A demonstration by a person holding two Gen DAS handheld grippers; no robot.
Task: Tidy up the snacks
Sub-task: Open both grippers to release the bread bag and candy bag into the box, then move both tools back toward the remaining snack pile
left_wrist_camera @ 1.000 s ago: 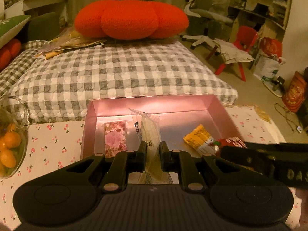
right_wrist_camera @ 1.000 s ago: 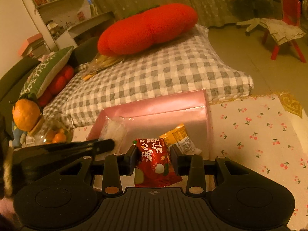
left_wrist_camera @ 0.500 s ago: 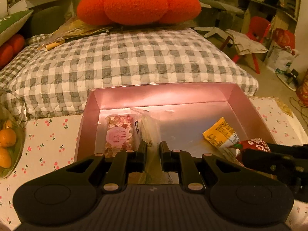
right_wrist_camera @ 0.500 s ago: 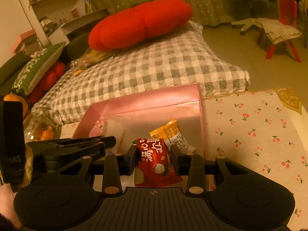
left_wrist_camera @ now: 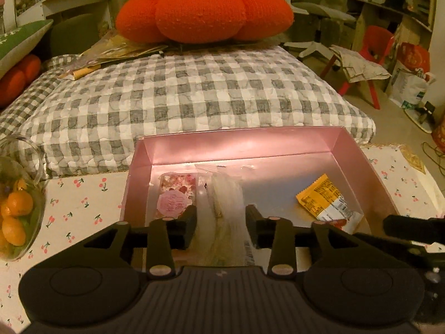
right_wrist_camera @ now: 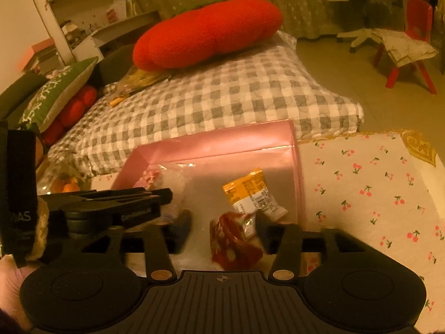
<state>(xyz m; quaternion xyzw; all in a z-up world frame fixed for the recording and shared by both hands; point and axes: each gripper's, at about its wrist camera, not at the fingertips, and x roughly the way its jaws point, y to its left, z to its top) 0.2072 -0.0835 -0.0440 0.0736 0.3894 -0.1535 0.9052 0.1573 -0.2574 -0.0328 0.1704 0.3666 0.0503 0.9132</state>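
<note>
Claws first: left claw (left_wrist_camera: 221, 226) is spread wide, fingers either side of the clear packet (left_wrist_camera: 226, 208) with a gap on both sides. Right claw (right_wrist_camera: 224, 229) is parted too, and the red packet (right_wrist_camera: 235, 246) lies loose between its fingers. Both hang over the pink box (left_wrist_camera: 278, 144) on the cherry-print tabletop (right_wrist_camera: 370, 194). Four snacks inside: clear, red, pink packet (left_wrist_camera: 175, 194), yellow packet (left_wrist_camera: 325, 199). Further left, one glass bowl (left_wrist_camera: 26, 156) holding oranges (left_wrist_camera: 18, 203).

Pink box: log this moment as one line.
left gripper: open over clear packet | right gripper: open, red packet released | pink box: four snacks inside
</note>
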